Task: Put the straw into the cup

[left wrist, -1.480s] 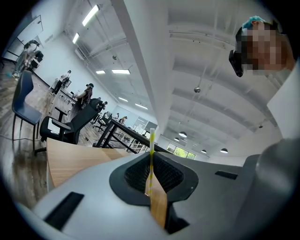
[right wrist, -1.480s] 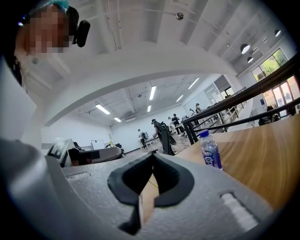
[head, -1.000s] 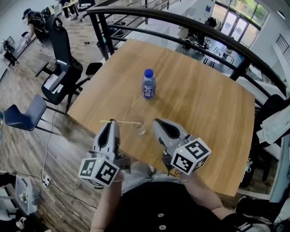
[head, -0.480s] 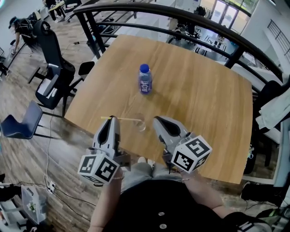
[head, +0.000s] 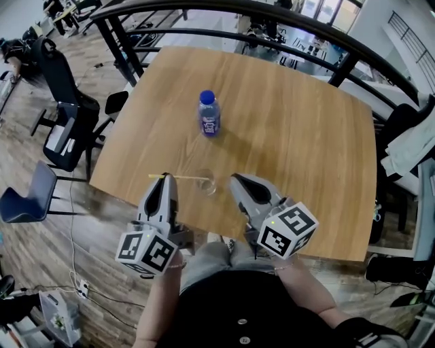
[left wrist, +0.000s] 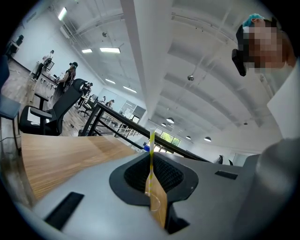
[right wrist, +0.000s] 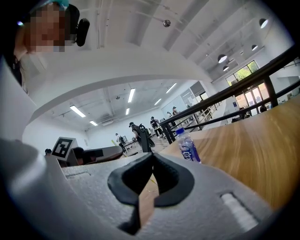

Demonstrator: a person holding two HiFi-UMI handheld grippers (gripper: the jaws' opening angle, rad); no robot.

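A thin yellow straw (head: 187, 177) lies level in the jaws of my left gripper (head: 168, 178), which is shut on it near its left end. The straw's right end reaches over the rim of a small clear cup (head: 206, 183) that stands near the table's front edge. In the left gripper view the straw (left wrist: 151, 154) runs upright between the dark pads. My right gripper (head: 234, 179) hovers just right of the cup, apart from it. Its jaws (right wrist: 153, 155) meet at the tips with nothing between them.
A water bottle (head: 209, 114) with a blue cap stands upright further back on the wooden table (head: 292, 136); the bottle (right wrist: 189, 146) also shows in the right gripper view. Dark office chairs (head: 64, 129) stand left of the table. A black railing (head: 238, 10) runs behind it.
My left gripper has sunk a little with the straw still in it. The head view has shifted, so the bottle and table sit higher and further left. The right gripper has kept its place.
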